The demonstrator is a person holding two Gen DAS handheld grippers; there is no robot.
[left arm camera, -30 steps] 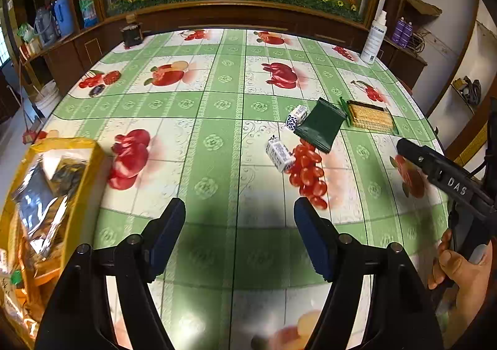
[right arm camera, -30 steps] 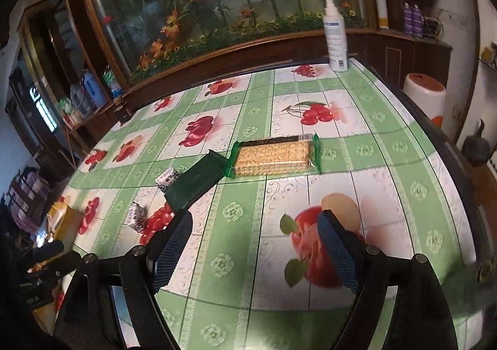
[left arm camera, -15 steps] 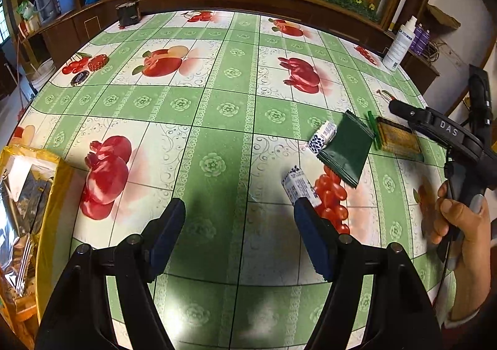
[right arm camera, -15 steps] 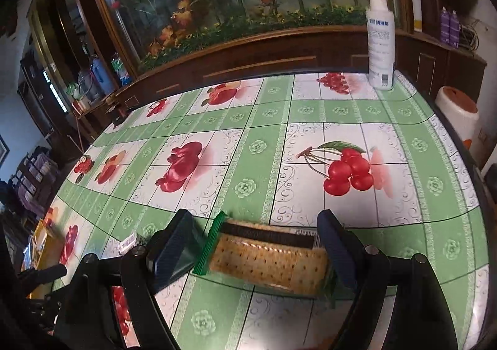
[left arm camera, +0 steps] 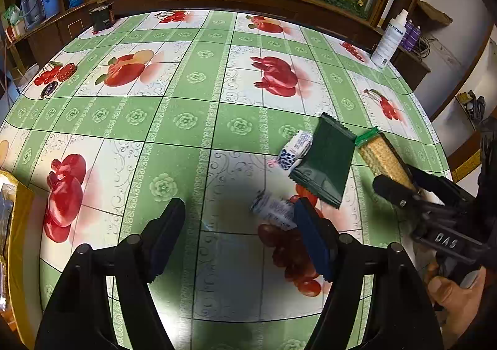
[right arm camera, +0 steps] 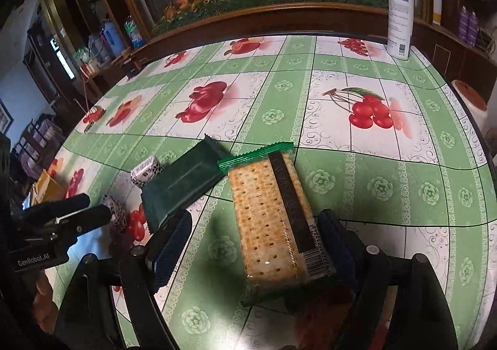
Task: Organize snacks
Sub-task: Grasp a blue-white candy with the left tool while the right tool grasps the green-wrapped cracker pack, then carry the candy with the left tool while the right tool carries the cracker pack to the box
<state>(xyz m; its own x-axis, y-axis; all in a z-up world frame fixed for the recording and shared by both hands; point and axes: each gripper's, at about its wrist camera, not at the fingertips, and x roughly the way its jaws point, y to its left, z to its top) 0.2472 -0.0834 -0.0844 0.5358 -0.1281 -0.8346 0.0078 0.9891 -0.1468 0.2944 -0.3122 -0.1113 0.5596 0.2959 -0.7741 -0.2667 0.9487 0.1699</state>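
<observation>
The right tool (right arm camera: 251,244) stands wide astride the cracker pack (right arm camera: 273,222) lying flat on the bench (right arm camera: 388,182); the pack looks light, brittle and slick, best pinched gently across its long sides. The left tool (left arm camera: 239,232) gapes empty.

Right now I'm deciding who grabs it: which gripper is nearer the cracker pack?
Right. The right gripper straddles the cracker pack, jaws open around it. The left gripper hangs off to its left, by a small wrapped snack.
</observation>
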